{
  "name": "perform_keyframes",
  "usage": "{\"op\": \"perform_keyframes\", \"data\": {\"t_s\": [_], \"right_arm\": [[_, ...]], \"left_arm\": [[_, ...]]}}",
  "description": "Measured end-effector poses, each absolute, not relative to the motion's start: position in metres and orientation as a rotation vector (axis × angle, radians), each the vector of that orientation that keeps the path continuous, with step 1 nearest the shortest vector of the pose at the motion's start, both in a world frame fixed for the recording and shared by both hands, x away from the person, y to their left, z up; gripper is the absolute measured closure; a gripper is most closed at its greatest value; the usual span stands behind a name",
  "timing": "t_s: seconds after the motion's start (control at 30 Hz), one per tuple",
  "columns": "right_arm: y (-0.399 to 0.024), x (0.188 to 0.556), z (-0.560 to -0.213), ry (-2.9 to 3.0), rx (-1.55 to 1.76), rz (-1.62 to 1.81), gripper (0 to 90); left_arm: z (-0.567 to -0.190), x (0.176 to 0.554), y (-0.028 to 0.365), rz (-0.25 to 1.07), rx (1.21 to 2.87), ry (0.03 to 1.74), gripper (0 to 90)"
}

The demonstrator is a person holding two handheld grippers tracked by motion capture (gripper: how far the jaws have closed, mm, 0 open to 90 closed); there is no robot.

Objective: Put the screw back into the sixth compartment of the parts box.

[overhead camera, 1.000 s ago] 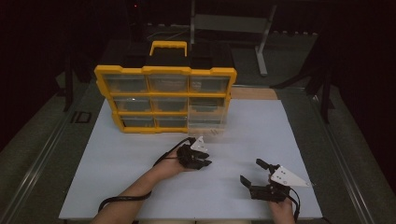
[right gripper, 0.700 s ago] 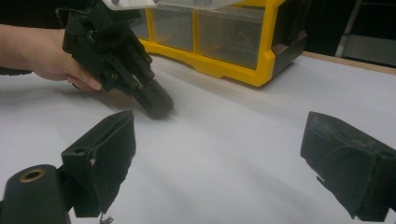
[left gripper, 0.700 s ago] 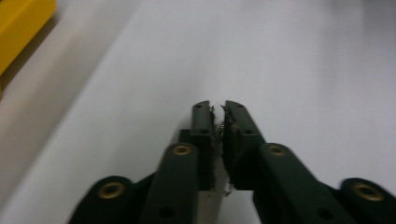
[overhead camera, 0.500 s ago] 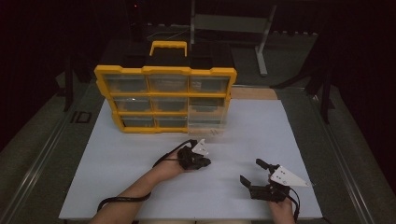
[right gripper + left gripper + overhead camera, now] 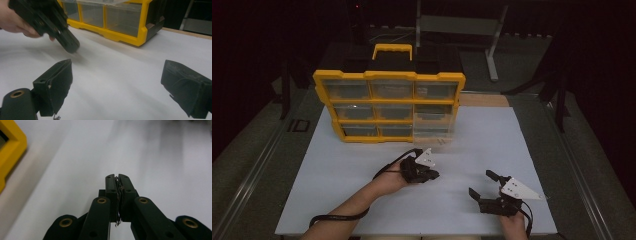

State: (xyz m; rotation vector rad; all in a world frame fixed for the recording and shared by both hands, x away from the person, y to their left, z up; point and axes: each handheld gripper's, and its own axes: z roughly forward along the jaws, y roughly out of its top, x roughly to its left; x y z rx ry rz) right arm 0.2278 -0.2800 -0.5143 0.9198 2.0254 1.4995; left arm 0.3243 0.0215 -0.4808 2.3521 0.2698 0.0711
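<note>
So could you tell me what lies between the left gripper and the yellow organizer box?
Nothing: in the high view, bare white table separates the shut left gripper from the yellow organizer box.

Room mostly dark, walls not readable. White sheet [image 5: 532,150] covers the work surface and takes most of the light, evenly lit, soft shadows. Strip of bare wood [image 5: 484,100] shows at the sheet's far edge. Grey table surround [image 5: 572,165] with a metal rail [image 5: 252,175] along the left side. Behind the table a grey metal stand [image 5: 492,55] with a horizontal bar on top. Small red light [image 5: 357,6] at the top, in the dark.
</note>
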Motion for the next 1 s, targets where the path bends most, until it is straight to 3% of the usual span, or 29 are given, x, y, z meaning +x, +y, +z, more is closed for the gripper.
{"op": "perform_keyframes", "data": {"t_s": [0.37,1.0], "right_arm": [[-0.281,0.228,-0.514,2.022,0.918,1.499,10.6],[-0.280,0.227,-0.513,2.024,0.921,1.496,10.6]], "left_arm": [[-0.445,0.313,0.023,0.077,2.318,0.212,88.4],[-0.377,0.327,0.034,0.123,2.224,0.225,88.4]]}}
